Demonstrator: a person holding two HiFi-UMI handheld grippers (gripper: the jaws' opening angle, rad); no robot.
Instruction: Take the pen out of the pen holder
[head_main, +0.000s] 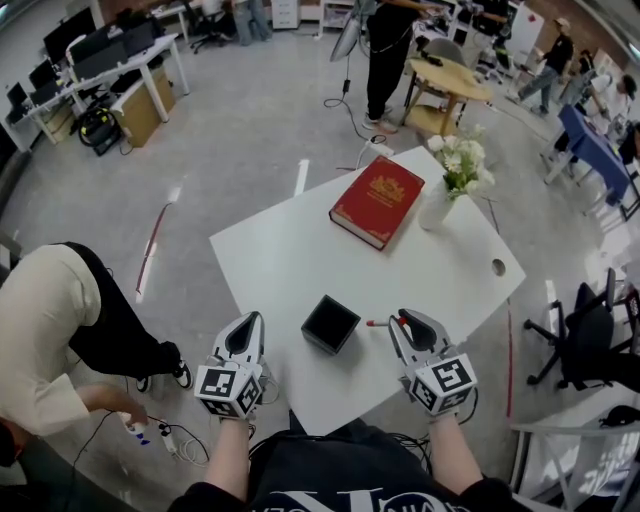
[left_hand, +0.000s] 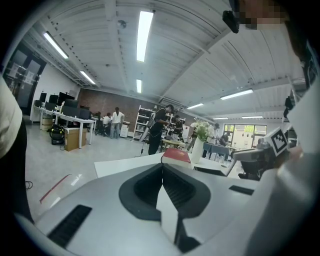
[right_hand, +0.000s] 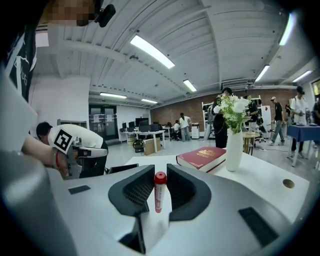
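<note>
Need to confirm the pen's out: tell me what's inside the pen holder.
Nothing shows inside the pen holder; its dark bottom is unclear. The pen is clamped in the right gripper.

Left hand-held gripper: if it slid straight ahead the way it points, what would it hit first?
Probably the red book, dead ahead of the left hand-held gripper; depth is unclear, and it could scrape the white table sooner.

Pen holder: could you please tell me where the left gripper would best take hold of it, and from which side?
Take the pen holder by its near-left wall at the rim, one finger inside, one outside, coming from above on the left gripper's side. It stands upright, square and open-topped, likely too wide to span, and that wall faces the shut, empty gripper.
</note>
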